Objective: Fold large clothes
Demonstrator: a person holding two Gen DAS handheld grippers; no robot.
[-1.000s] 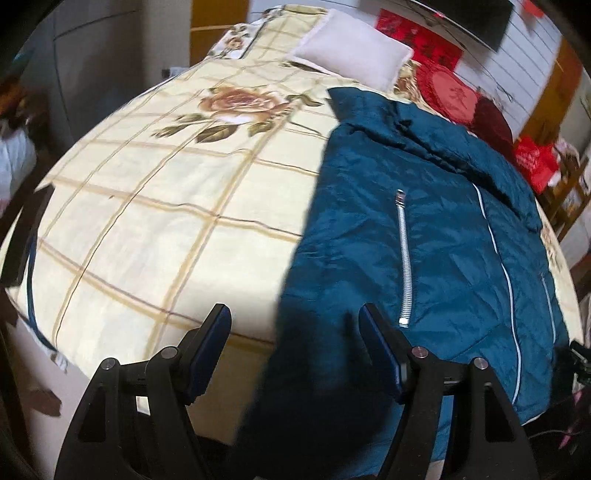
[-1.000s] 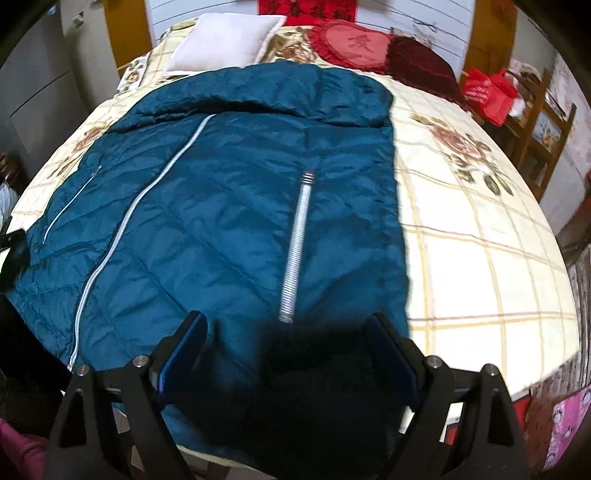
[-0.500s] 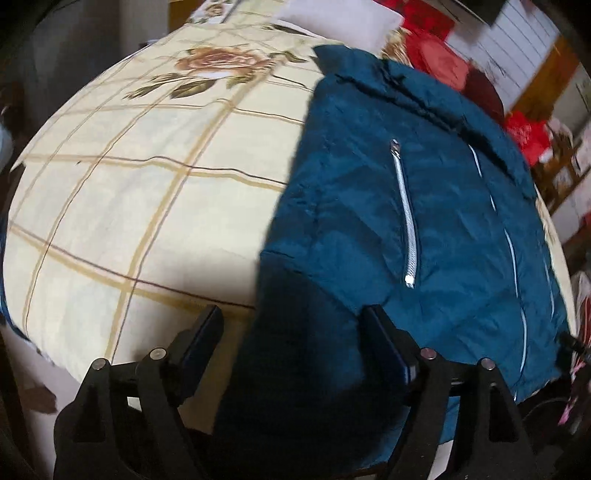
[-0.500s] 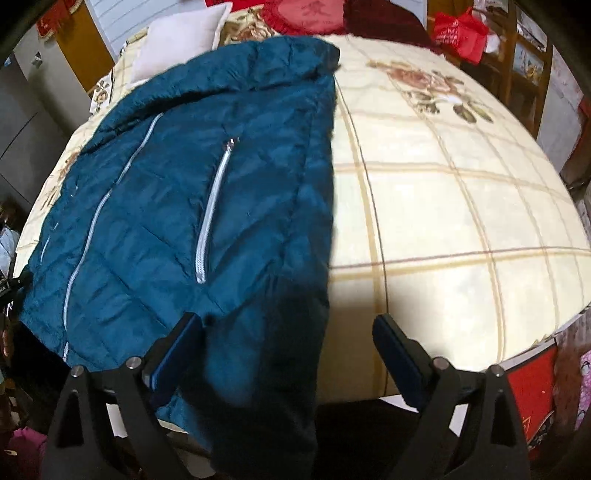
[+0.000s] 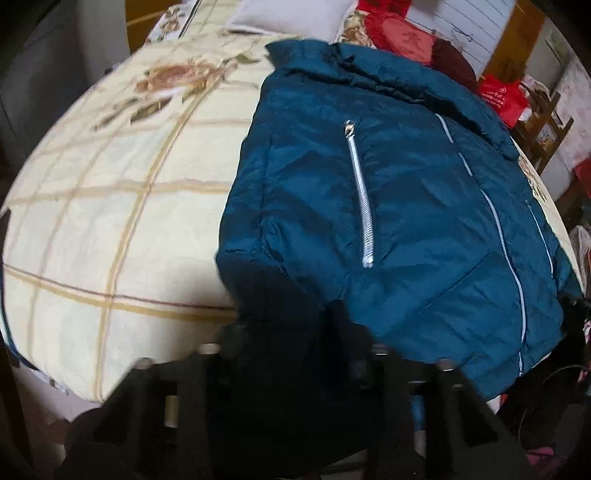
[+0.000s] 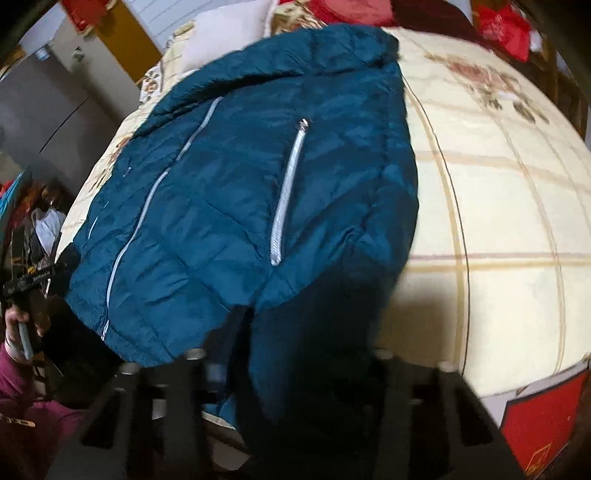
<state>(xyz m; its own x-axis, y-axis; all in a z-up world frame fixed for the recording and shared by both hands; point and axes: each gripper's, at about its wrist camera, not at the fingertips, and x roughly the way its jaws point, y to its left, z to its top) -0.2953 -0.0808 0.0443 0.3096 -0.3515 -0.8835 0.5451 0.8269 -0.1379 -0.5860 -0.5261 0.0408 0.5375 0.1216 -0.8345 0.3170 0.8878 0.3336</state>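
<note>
A teal quilted jacket [image 5: 424,221] lies face up on the bed, its centre zip closed and a silver pocket zip on each side. My left gripper [image 5: 295,332] is at the jacket's near left hem corner. Its jaws are closing with dark, bunched fabric between them, and the fingertips are hidden under the cloth. In the right wrist view the same jacket [image 6: 221,184] spreads to the left. My right gripper [image 6: 295,332] is at the near right hem corner, its jaws closing on the puckered fabric there.
The bed carries a cream checked sheet [image 5: 110,221] with rose prints, and its near edge drops off just under both grippers. A white pillow [image 5: 288,14] and red cushions [image 5: 399,37] lie at the head. A hand [image 6: 14,317] in a maroon sleeve shows at far left.
Both grippers sank to the jacket's near hem and their jaws came together over the corners. The fabric at both corners now bunches up and hides the fingertips.
</note>
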